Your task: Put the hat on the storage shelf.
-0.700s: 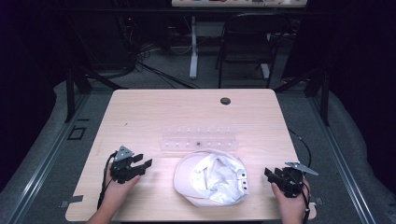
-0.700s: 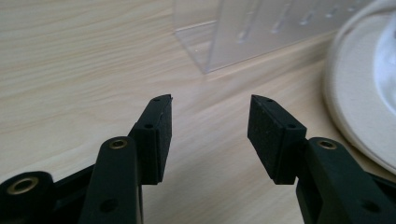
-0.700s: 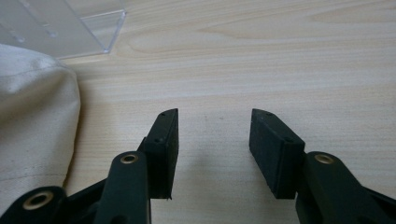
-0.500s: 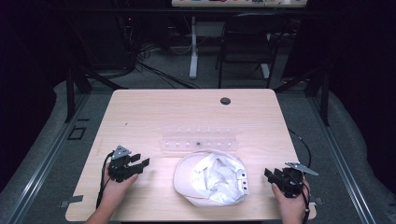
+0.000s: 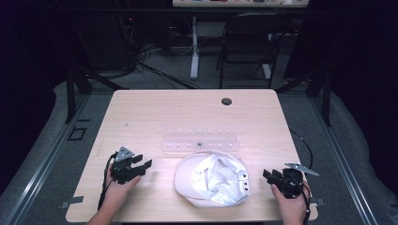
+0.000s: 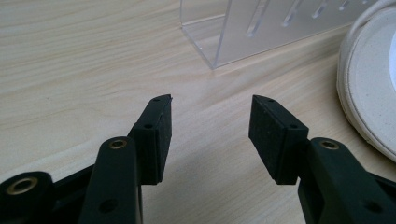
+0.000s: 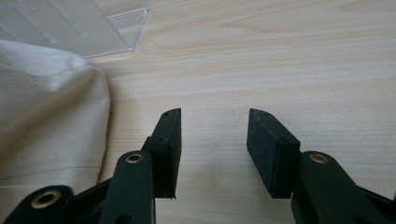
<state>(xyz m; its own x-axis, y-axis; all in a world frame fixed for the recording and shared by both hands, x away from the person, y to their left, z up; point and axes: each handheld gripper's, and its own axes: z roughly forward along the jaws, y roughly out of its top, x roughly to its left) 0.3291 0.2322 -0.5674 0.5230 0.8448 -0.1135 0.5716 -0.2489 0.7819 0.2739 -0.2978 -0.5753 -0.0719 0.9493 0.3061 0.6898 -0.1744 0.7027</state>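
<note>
White cap [image 5: 212,178] upside down at near-centre of surface [image 5: 141,117], between both tongs, crown opening up, brim toward left. Clear rack [image 5: 201,139] just behind it, close to or touching far rim, cannot tell which.

Left tongs [image 5: 146,165] near cap's left edge, not touching, jaws apart, nothing between. Right tongs [image 5: 266,176] near cap's right side, apart from it, jaws likewise spread and empty. Bare wood between pads in left gripper view [image 6: 209,126] and right gripper view [image 7: 213,140].

Handling, judged: light, soft fabric crown, crumples and sags under pinch; brim [image 6: 369,88] stiffer, holds shape. Low slip risk on cloth, nothing fragile. Best hold probably 2 points: brim edge with left, rear band near strap [image 5: 244,180] with right, pinching 1 layer of rim rather than loose lining. Watch rack: light, likely to slide if cap drags against it.
</note>
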